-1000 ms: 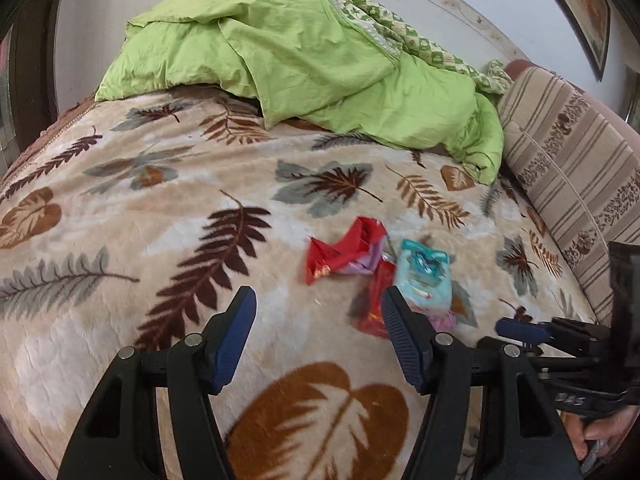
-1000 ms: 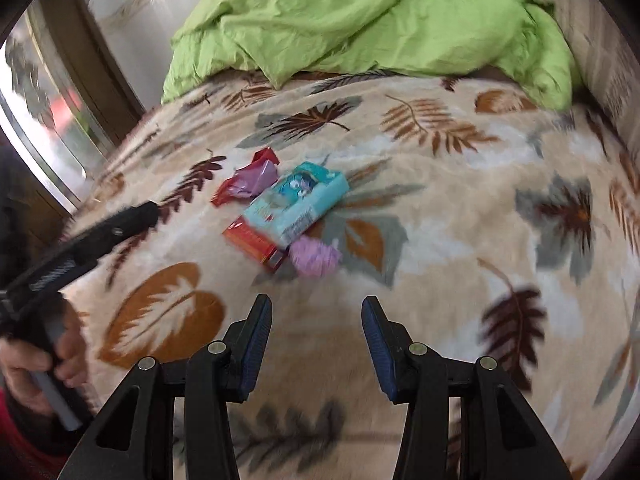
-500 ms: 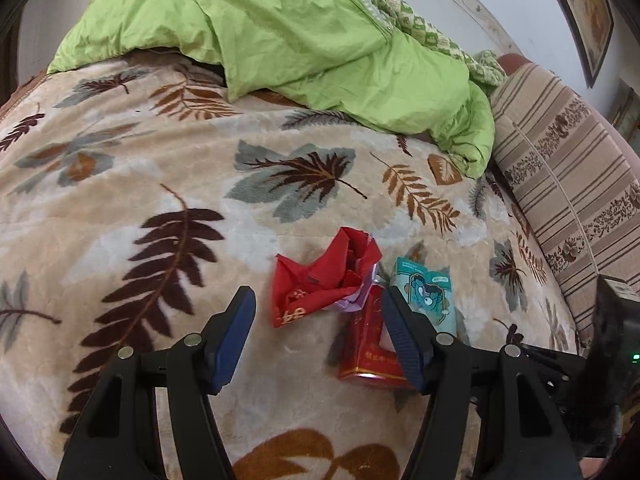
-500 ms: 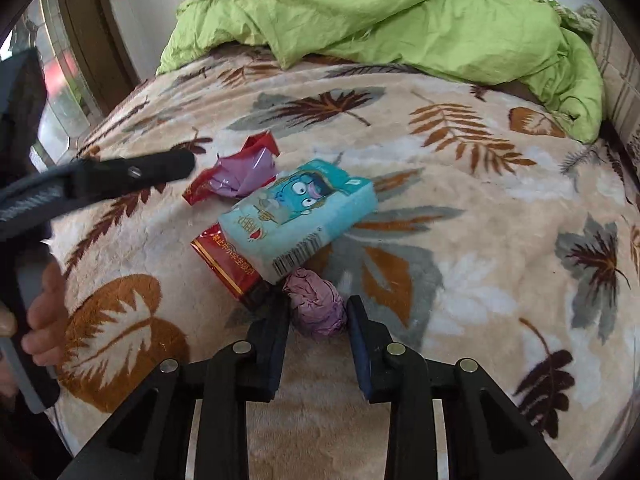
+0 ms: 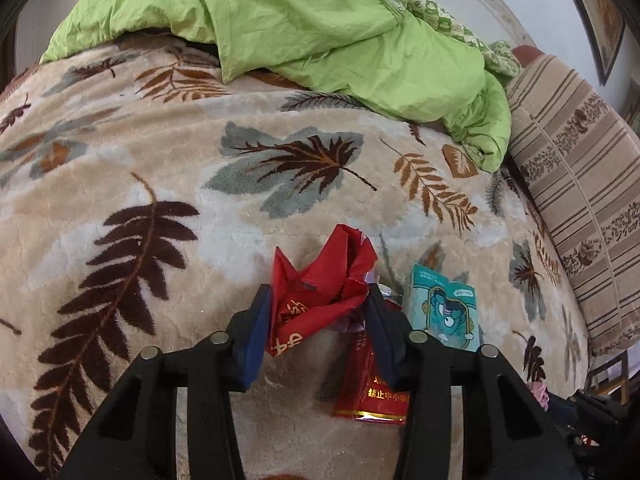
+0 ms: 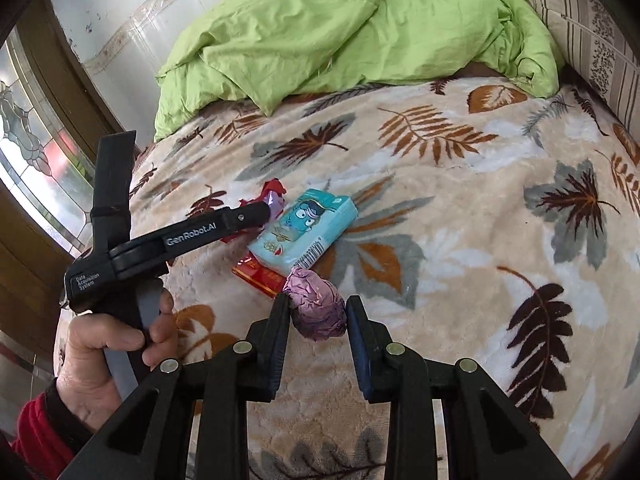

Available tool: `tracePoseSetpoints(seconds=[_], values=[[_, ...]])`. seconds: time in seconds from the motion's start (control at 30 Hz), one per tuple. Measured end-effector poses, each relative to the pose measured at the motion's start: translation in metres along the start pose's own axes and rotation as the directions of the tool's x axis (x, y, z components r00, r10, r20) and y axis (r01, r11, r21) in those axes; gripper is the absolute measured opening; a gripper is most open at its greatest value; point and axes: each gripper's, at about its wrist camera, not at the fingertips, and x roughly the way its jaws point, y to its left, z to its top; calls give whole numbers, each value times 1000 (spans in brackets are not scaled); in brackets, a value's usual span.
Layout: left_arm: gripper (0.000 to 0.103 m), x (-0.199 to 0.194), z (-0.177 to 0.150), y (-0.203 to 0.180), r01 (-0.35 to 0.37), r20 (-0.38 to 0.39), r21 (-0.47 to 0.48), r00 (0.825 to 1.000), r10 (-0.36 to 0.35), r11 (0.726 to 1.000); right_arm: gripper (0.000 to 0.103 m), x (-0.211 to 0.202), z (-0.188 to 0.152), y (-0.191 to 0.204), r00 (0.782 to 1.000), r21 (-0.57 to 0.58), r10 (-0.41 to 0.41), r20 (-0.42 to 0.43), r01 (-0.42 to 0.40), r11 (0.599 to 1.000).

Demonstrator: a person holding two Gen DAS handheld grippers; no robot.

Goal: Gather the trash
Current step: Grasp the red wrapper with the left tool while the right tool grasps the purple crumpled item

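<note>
Trash lies in a small cluster on the beige leaf-patterned fleece blanket [image 5: 248, 168] covering the bed.

Left gripper [image 5: 316, 312]: fingers [image 5: 256, 332] either side of the crumpled red foil wrapper [image 5: 320, 280]; both pads appear to touch it, so it looks clamped, though the wrapper rests on the blanket. Just right of it lies the flat red carton with gold print [image 5: 372, 388], partly under the right finger. The teal tissue pack with a cartoon face [image 5: 444, 308] sits beside these.

Right gripper [image 6: 318, 328]: fingers [image 6: 276, 340] apart, flanking the crumpled purple paper ball [image 6: 316, 308]; left pad touches or nearly touches it, a narrow gap shows at the right pad. The ball lies against the teal pack's barcode end and the red carton.

Person's hand [image 6: 112, 344] grips the left tool's handle. Crumpled lime-green duvet [image 6: 340, 40] at the bed's far end; striped beige cushion [image 5: 580, 184] along the right side.
</note>
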Motion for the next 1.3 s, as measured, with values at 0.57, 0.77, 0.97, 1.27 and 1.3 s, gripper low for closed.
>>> tracePoseSetpoints(seconds=[0.57,0.77,0.97,1.27,1.3], values=[[37,-94,-28,-15,-96,195,17,977,91,995,30,-36,-21,21,994,0,19,107,-19,1000],[37,-129,-50,-30,-106,219,22,971,98,994,30,-60,-39,17,988,38,47,149,-53,998],[37,-159,-86,-45,-130,205,56,972,116,990,30,-74,-54,10,986,66,58,156,-69,995],[37,-165,-124,-48,-196,220,56,959,179,979,30,-82,-68,11,987,61,51,155,-61,996],[37,-164,-125,-48,-206,230,60,955,187,977,30,-81,-68,12,987,56,46,157,-55,997]])
